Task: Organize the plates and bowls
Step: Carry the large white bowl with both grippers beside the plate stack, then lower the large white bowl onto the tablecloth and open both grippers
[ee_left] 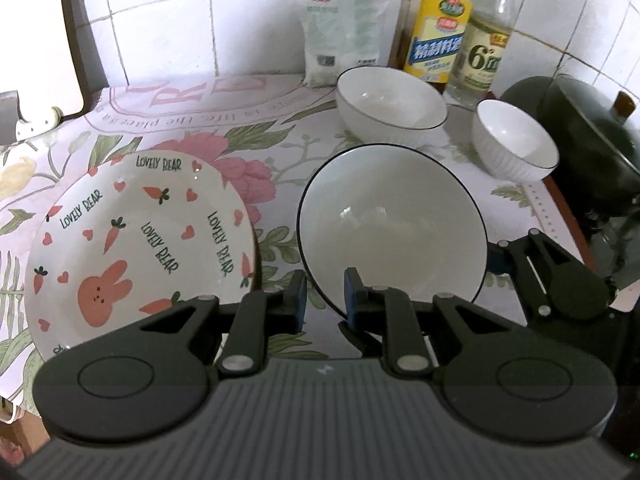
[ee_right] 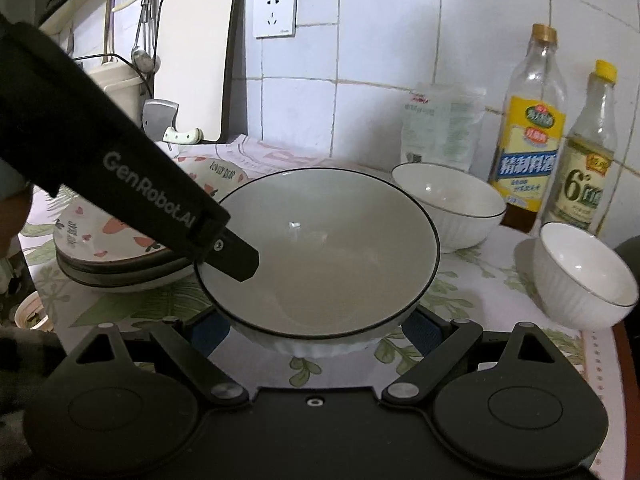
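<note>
A large white bowl with a black rim (ee_left: 390,228) (ee_right: 320,252) is held tilted above the floral counter. My left gripper (ee_left: 326,300) pinches its near rim, one finger inside and one outside. My right gripper (ee_right: 316,330) spans the bowl's underside with wide jaws; its fingers (ee_right: 424,328) are beside the ribbed wall, contact unclear. A "Lovely Bear" rabbit plate (ee_left: 140,240) (ee_right: 120,236) tops a stack of plates at left. A medium white bowl (ee_left: 390,104) (ee_right: 452,204) and a small white bowl (ee_left: 514,146) (ee_right: 580,276) stand behind and to the right.
Two bottles (ee_left: 436,28) (ee_right: 528,128) and a white packet (ee_left: 344,28) stand against the tiled wall. A dark wok with lid (ee_left: 588,136) sits at right. A cutting board (ee_right: 192,60) and a cleaver (ee_right: 160,120) lean at back left.
</note>
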Tool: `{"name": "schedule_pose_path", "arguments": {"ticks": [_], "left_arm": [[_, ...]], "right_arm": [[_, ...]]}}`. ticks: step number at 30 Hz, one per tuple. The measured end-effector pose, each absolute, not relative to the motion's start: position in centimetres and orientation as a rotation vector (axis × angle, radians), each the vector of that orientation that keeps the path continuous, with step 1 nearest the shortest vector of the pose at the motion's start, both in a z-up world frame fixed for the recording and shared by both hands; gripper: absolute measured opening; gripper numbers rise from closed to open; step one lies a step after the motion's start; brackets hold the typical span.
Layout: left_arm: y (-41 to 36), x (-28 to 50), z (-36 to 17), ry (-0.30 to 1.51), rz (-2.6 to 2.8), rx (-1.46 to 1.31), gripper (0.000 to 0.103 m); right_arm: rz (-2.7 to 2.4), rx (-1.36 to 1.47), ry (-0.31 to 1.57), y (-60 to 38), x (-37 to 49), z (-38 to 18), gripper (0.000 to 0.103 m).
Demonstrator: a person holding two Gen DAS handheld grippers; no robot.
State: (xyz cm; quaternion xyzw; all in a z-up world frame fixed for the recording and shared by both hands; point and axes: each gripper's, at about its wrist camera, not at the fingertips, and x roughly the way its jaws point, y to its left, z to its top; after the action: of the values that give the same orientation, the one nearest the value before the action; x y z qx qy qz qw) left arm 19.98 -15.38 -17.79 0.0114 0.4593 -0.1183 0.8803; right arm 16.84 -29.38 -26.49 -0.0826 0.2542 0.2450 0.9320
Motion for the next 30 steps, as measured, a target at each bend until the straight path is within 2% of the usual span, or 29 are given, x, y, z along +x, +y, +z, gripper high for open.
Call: {"name": "schedule_pose_path", "arguments": {"ticks": [9,18,23,30], "left_arm": [[-14.9,20.8,-19.2,1.004,-0.217,0.009,0.018],[-13.9,20.5,-18.3,1.046,-0.245,-0.072,0.024],[-13.7,19.4,-16.5,1.047,-0.263,-0.057,0.041],[-13.5,17.9,-13.6,1.025,-0.292,-0.062,0.045]], "right_arm": [[0.506,-0.166,0.569,-28.6,17.7,-27.3,0.094],[0.424,-0.155,0.609,-28.6,16.3,-26.5,0.094],[0.409,0.01,0.594,-30.9,13.5,-24.0,0.095],[0.351,0.086,0.611,-33.8,10.7,-19.8,0.094]]}}
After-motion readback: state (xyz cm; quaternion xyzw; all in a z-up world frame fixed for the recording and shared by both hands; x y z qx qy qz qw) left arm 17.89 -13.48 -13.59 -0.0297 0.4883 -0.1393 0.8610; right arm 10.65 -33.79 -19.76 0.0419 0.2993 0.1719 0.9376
